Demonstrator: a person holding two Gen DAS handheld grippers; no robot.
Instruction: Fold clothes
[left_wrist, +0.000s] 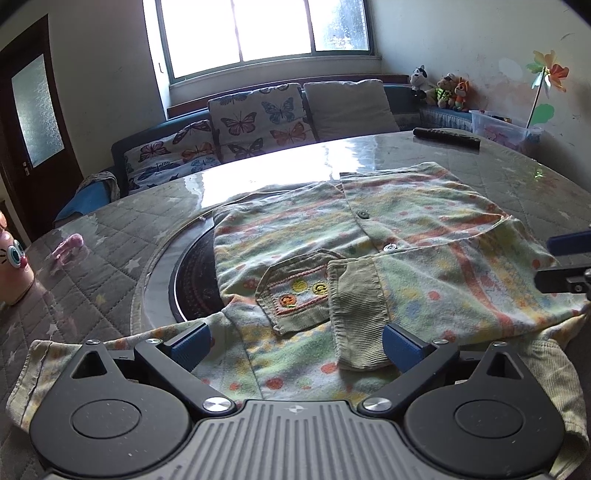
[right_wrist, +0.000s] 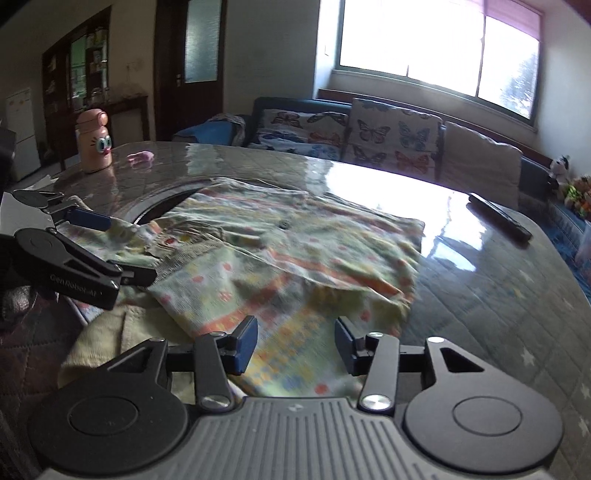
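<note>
Shirt (left_wrist: 369, 236) spread across the bench (left_wrist: 110, 236), partly folded, cuff (left_wrist: 360, 314) near the middle. Left claw (left_wrist: 297, 345) wide open over the near hem, gripping nothing. Right claw (right_wrist: 295, 345) open too, low over the right side. Remote (left_wrist: 447, 137) far right, bottle (right_wrist: 94, 142) far left.

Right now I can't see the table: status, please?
Left tongs open, right tongs open. Pastel patterned child's shirt partly folded, not gripped. Black remote clear of it.
</note>
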